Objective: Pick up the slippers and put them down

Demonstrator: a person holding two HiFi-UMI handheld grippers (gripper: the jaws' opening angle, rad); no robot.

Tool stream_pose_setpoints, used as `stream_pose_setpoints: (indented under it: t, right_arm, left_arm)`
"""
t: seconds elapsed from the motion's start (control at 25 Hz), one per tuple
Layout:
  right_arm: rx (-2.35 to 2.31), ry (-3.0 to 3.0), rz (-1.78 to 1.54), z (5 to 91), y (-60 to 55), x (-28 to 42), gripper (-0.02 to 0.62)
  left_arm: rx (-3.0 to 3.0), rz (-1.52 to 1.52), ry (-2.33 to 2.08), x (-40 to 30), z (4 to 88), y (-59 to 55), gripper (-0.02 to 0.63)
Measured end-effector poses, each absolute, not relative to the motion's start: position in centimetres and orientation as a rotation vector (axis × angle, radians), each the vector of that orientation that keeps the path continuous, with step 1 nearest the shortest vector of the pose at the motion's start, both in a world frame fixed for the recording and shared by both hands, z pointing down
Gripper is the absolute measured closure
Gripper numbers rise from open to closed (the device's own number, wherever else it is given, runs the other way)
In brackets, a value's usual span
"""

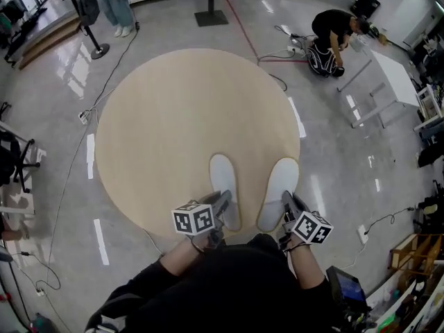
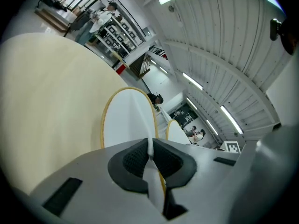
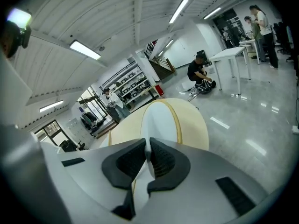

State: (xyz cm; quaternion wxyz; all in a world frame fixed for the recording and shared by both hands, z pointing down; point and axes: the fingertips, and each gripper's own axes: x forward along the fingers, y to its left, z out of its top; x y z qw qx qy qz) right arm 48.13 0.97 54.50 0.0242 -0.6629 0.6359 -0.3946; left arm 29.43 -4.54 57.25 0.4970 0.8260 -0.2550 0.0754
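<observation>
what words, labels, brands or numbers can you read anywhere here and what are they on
No readable text anywhere.
The left cube and right cube: black-and-white square markers only, no letters or numbers.
The left slipper and right slipper: plain white, no brand shows.
The shelves far back: anything on them is too small to read.

Two slippers sit side by side over the lower right part of the table (image 1: 173,116): left slipper (image 1: 222,179), right slipper (image 1: 281,186), toes toward frame top.
</observation>
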Motion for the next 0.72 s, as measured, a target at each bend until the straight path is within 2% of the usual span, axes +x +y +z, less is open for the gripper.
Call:
stream_pose_setpoints:
  t: [0.32, 0.72]
  right_arm:
    - [-1.981, 2.068, -1.249, 56.1, -6.9, 48.3, 0.566]
    - [-1.833, 2.140, -1.458, 62.6, -13.8, 55.1, 0.566]
  left_arm:
    - [1.955, 0.238, -0.696, 29.4, 59.4, -8.3, 0.571]
    - [1.859, 0.358, -0.741, 39.3, 65.5, -13.7, 0.571]
